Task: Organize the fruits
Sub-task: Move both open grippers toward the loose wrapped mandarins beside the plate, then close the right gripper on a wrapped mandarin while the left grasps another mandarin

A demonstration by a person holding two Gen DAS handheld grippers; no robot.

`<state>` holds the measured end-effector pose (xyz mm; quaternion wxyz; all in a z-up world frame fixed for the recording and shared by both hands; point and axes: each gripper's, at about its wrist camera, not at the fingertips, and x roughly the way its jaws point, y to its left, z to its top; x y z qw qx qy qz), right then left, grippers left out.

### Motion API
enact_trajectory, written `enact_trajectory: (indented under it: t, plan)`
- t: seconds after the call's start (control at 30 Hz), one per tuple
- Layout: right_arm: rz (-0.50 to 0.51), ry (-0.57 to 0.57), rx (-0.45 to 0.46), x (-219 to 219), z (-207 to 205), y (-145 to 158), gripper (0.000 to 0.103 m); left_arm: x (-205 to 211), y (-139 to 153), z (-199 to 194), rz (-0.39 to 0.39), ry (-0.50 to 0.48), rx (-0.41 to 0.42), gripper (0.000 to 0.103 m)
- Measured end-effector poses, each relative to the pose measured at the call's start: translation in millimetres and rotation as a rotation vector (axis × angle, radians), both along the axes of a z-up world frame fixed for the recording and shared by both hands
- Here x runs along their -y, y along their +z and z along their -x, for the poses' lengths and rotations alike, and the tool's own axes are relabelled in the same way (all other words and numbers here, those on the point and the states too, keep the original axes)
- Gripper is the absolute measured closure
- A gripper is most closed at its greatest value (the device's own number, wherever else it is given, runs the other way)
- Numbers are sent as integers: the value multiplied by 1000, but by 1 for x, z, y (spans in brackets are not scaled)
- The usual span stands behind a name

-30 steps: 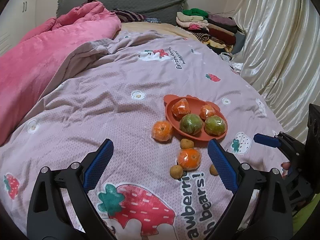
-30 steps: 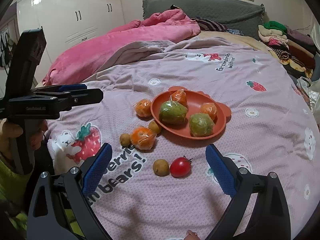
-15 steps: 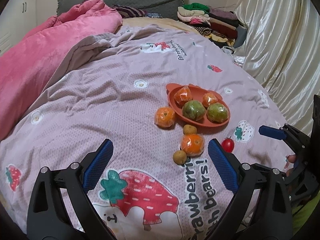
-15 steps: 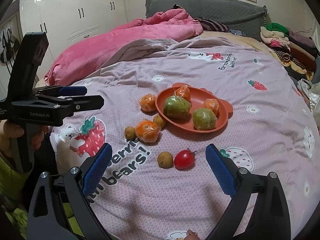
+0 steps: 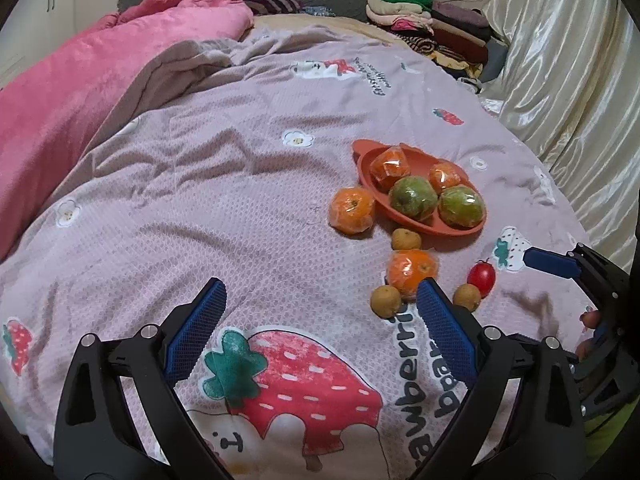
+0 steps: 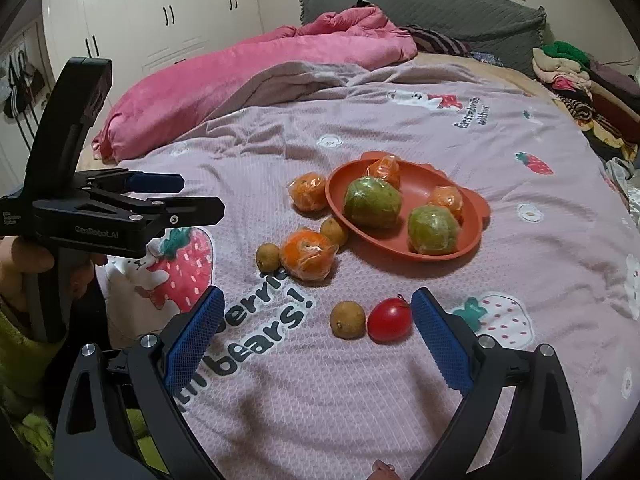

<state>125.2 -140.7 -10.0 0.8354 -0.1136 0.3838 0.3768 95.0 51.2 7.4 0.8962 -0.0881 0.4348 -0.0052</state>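
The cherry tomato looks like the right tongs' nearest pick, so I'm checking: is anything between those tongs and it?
Nothing visible is. The right tongs are open and empty, and the cherry tomato lies on bare bedspread just ahead of the right-hand pad. A small brown fruit sits right beside the tomato's left, so closing could nudge it.

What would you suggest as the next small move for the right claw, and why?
Probably ease the right claw forward and down around the red tomato: its jaws are open and empty, and the tomato lies loose on the quilt just ahead, outside the orange plate.
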Motion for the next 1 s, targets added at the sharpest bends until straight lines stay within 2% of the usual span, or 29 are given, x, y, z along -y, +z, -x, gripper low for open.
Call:
enact_trajectory:
  t: [0.13, 0.3, 0.37, 0.43, 0.5, 0.57, 0.73, 1.0]
  plan:
    - [10, 10, -8, -8, -7, -7, 9, -7, -5, -7, 35, 0, -14, 14]
    - [20, 22, -20, -19, -17, -15, 11, -11, -7, -21, 37, 2, -28, 14]
    - [26, 36, -19, -23, -20, -16, 22, -12, -7, -27, 43, -4, -34, 14]
    - [32, 37, -24, -27, -24, -19, 27, -12, -7, -33, 41, -12, -42, 14]
    - [34, 43, -31, -30, -29, -22, 32, -11, -7, -38, 45, -22, -47, 16]
    - [46, 48, -41, -33, -33, -26, 41, -12, -8, -45, 54, -32, -54, 21]
    - [42, 53, -75, -38, -42, -37, 50, -12, -11, -59, 61, -50, -72, 30]
    - [24, 67, -118, -47, -49, -49, 52, -6, -21, -74, 65, -89, -100, 37]
